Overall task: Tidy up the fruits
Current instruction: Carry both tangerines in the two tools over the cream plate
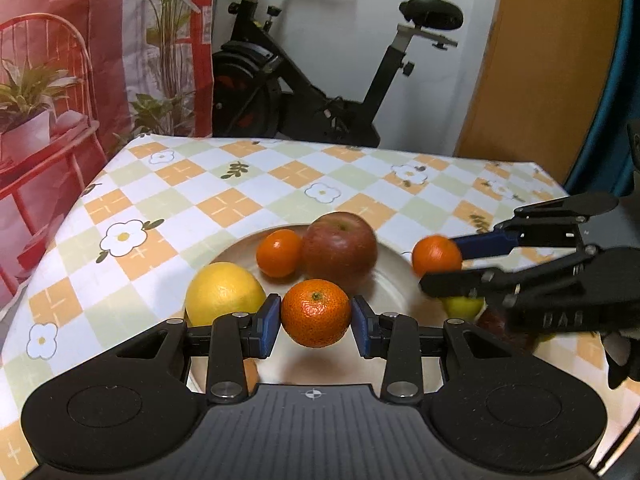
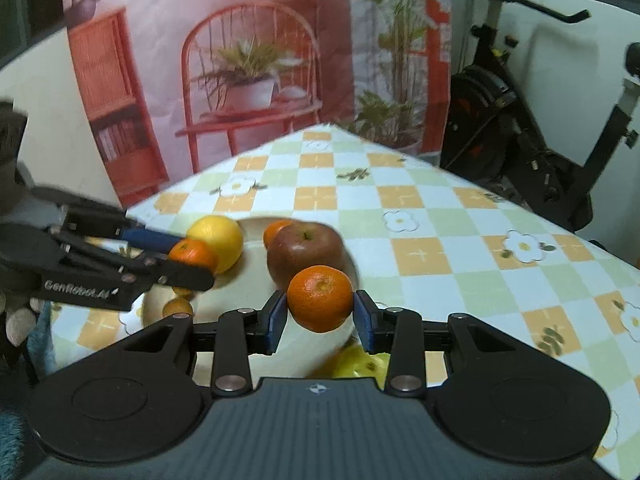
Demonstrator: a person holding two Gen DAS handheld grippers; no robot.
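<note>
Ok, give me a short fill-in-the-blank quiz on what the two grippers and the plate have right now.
1. The left gripper is shut on a ____.
2. The right gripper also holds a tangerine, so ____ tangerines are gripped in all.
3. The biggest red fruit on the plate is an ____.
4. The yellow fruit lies ____ the plate.

Missing words: tangerine; two; apple; on

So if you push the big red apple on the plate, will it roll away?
Probably only a little. The apple is round, so it could roll, but a mandarin sits close on one side, and the plate has a raised rim that may stop it. It looks bigger than the mandarins, so likely heavier.
</note>
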